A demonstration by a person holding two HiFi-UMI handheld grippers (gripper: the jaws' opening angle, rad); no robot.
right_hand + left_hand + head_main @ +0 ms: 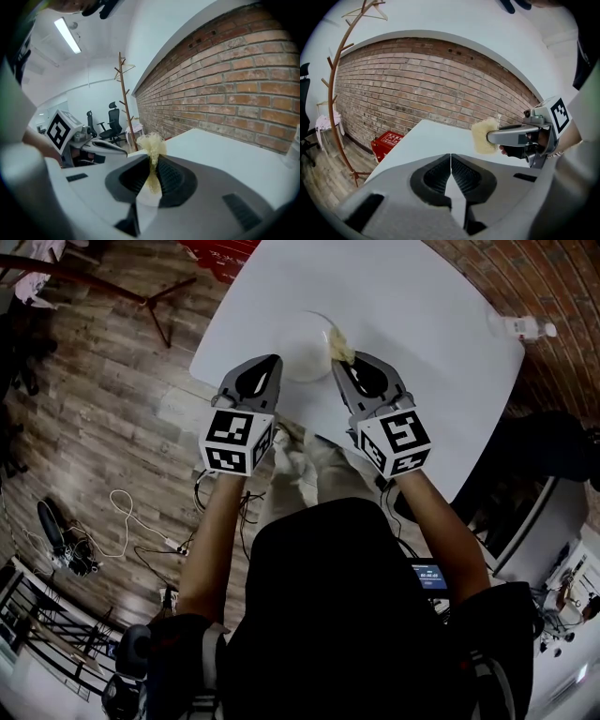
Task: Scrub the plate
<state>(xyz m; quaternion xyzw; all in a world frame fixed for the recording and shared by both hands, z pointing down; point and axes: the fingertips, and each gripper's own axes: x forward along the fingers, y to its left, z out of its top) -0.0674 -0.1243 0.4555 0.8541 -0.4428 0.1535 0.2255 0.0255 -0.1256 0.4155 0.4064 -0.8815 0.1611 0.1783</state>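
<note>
Looking down from the head view, the white plate (305, 351) lies near the close edge of the white table (422, 296). The left tongs (271, 362) are just beside its left rim and the right tongs (337, 360) bring a yellowish scrubber (339, 343) to its right rim, seemingly so one side steadies while the other scrubs. In the left gripper view the left tongs are clenched on nothing, pads meeting, probably to press as a blunt tip. In the right gripper view the right tongs are clamped on the scrubber, its tuft poking out ahead, ready to rub.
</note>
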